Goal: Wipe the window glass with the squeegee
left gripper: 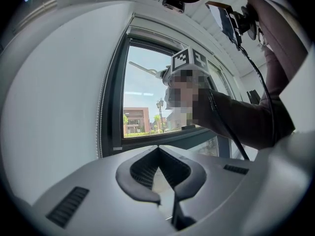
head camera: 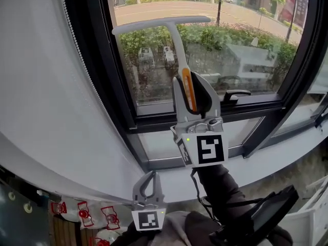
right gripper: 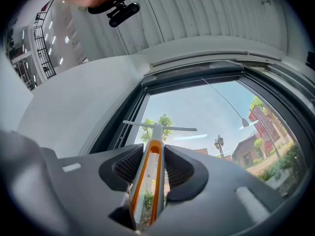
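Observation:
The squeegee (head camera: pixel 179 50) has a pale T-shaped blade and a grey handle with orange trim. My right gripper (head camera: pixel 197 94) is shut on that handle and holds the blade up in front of the window glass (head camera: pixel 246 19), near the pane's upper left. From the right gripper view the handle (right gripper: pixel 150 171) runs between the jaws, and the blade (right gripper: pixel 160 128) lies across the glass (right gripper: pixel 211 107). I cannot tell whether the blade touches the pane. My left gripper (head camera: pixel 148 184) hangs low below the sill, shut with nothing in it; its tips meet (left gripper: pixel 158 148).
A dark window frame (head camera: pixel 110 81) surrounds the pane, with a black latch handle (head camera: pixel 233 94) at its lower right. A bead chain (head camera: pixel 82 60) hangs along the white wall on the left. Red-and-white items (head camera: pixel 84 213) sit at the lower left, a black device (head camera: pixel 271 214) at the lower right.

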Available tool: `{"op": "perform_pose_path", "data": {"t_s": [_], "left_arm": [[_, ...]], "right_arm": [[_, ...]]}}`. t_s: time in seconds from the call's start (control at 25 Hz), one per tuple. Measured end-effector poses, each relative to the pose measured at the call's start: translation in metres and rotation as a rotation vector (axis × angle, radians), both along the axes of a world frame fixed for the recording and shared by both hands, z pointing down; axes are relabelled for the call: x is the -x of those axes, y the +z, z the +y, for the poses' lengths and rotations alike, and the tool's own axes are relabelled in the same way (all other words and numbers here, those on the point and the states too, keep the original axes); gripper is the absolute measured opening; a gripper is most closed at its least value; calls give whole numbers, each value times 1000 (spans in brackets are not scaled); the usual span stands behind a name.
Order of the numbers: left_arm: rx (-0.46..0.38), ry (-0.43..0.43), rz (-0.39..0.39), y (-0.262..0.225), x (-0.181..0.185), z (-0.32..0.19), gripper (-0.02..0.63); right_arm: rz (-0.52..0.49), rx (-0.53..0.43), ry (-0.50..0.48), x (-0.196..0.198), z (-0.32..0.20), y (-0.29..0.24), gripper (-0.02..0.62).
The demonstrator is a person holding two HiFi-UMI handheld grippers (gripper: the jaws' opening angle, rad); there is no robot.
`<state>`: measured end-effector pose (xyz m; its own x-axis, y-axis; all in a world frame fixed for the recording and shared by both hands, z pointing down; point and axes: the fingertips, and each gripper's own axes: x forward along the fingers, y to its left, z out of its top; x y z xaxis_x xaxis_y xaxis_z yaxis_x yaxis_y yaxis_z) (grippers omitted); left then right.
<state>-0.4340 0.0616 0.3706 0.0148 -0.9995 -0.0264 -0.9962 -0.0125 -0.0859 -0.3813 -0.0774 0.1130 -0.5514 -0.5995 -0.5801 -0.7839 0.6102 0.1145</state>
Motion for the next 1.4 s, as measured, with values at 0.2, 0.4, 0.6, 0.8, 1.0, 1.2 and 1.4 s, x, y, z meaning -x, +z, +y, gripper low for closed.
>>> {"op": "perform_pose_path", "data": {"t_s": [0.2, 0.4, 0.6, 0.8, 1.0, 1.2, 1.4], "left_arm": [[0, -12, 11, 2, 6, -1, 0], [8, -22, 20, 6, 11, -1, 0], [25, -31, 27, 9, 18, 1, 0], [21, -26, 22, 10, 17, -1, 0], [24, -26, 24, 10, 17, -2, 0], [27, -27, 12, 10, 18, 2, 0], [35, -29, 20, 11, 18, 4, 0]], "right_arm": [[16, 8, 44, 7, -14, 2, 130], [34, 9, 56, 19, -24, 6, 130], [51, -5, 109, 28, -27, 7, 131], [41, -9, 126, 32, -28, 8, 130], [43, -10, 127, 32, -30, 11, 130], [52, -4, 138, 31, -28, 15, 130], [67, 8, 162, 33, -33, 22, 130]]}}
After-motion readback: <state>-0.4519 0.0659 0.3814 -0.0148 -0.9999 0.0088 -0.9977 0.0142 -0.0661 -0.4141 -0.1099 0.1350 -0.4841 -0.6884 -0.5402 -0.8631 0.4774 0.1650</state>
